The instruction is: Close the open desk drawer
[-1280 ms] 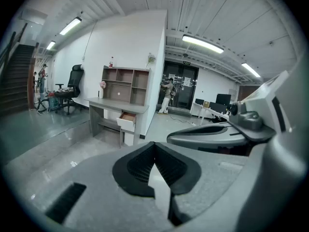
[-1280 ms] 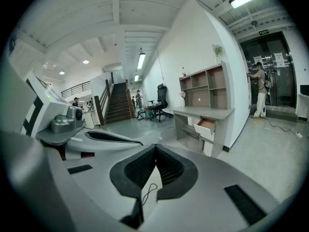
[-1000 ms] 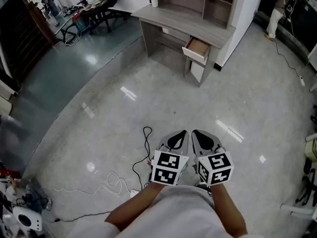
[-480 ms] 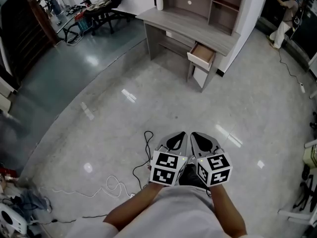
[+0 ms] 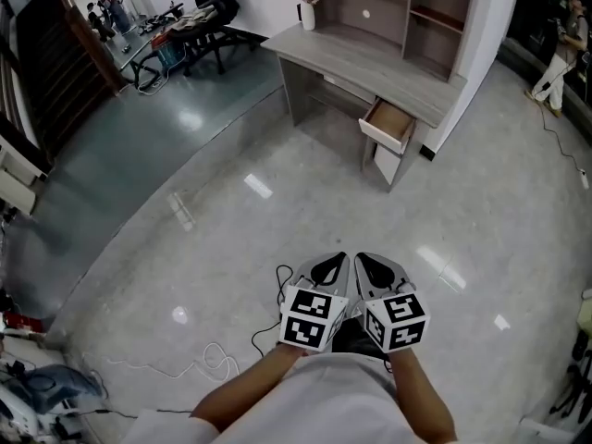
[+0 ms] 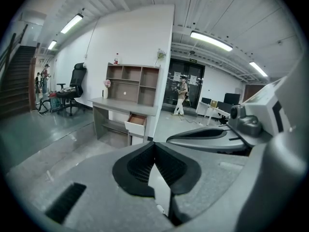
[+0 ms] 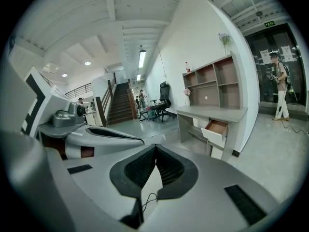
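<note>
The grey desk (image 5: 370,58) stands far ahead across the shiny floor, with one drawer (image 5: 388,124) pulled out at its right end and showing a wooden inside. The same open drawer (image 6: 136,121) shows small in the left gripper view, and the drawer (image 7: 216,128) appears again in the right gripper view. My left gripper (image 5: 329,266) and right gripper (image 5: 377,267) are held side by side close to my body, well short of the desk. The jaws of both are shut with nothing between them.
A shelf unit (image 5: 407,7) and a vase of pink flowers (image 5: 308,7) stand on the desk, next to a white wall corner (image 5: 481,54). Cables (image 5: 213,359) trail on the floor at my left. An office chair (image 5: 208,12) is far left; a person (image 5: 560,67) is far right.
The desk and its open drawer have slid lower and rightward in the head view and look a little nearer. Both grippers stay shut and side by side.
</note>
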Available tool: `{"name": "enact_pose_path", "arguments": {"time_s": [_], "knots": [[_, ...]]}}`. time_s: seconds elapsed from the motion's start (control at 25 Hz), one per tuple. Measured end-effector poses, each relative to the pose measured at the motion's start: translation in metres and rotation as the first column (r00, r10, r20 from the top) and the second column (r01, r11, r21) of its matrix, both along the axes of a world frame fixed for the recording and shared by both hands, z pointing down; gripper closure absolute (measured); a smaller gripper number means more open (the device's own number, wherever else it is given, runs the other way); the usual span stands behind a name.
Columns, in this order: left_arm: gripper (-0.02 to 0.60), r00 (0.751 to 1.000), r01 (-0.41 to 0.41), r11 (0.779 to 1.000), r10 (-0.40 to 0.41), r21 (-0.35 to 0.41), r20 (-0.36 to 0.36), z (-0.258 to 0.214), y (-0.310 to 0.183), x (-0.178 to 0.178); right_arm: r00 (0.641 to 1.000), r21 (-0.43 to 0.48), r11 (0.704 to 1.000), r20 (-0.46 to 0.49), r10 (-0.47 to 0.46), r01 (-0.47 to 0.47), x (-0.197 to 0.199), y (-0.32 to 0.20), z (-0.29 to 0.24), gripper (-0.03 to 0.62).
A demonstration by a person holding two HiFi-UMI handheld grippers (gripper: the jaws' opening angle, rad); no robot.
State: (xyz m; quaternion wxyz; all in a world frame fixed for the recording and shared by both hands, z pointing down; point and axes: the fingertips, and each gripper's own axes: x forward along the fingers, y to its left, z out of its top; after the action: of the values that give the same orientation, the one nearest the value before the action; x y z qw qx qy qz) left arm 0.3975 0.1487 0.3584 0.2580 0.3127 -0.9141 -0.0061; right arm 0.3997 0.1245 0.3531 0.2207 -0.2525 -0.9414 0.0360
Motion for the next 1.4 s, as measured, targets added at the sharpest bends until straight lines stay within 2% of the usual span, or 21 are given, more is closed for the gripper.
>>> {"name": "enact_pose_path", "arguments": {"time_s": [0.24,0.6,0.96,1.4], "knots": [[0.58,1.0,0.001,0.999,-0.001,-0.037,-0.009,0.004,-0.042,-0.059,1.0,-0.027,1.0,-0.019,0.004,-0.005,-0.06,-0.047,0.005,0.592],[0.58,0.999,0.041,0.996,-0.042,-0.08,-0.015,0.002,-0.077,-0.116,0.999,-0.064,0.998,-0.028,-0.026,0.024,-0.117,-0.087,0.008,0.592],[0.58,0.998,0.063,0.99,-0.063,-0.126,0.003,-0.005,-0.093,-0.14,0.999,-0.099,0.995,-0.027,-0.037,0.034,-0.14,-0.108,0.007,0.592],[0.579,0.996,0.087,0.99,-0.088,-0.11,-0.002,0.009,-0.087,-0.171,0.998,-0.077,0.996,-0.029,-0.051,0.048,-0.17,-0.109,0.02,0.592]]}}
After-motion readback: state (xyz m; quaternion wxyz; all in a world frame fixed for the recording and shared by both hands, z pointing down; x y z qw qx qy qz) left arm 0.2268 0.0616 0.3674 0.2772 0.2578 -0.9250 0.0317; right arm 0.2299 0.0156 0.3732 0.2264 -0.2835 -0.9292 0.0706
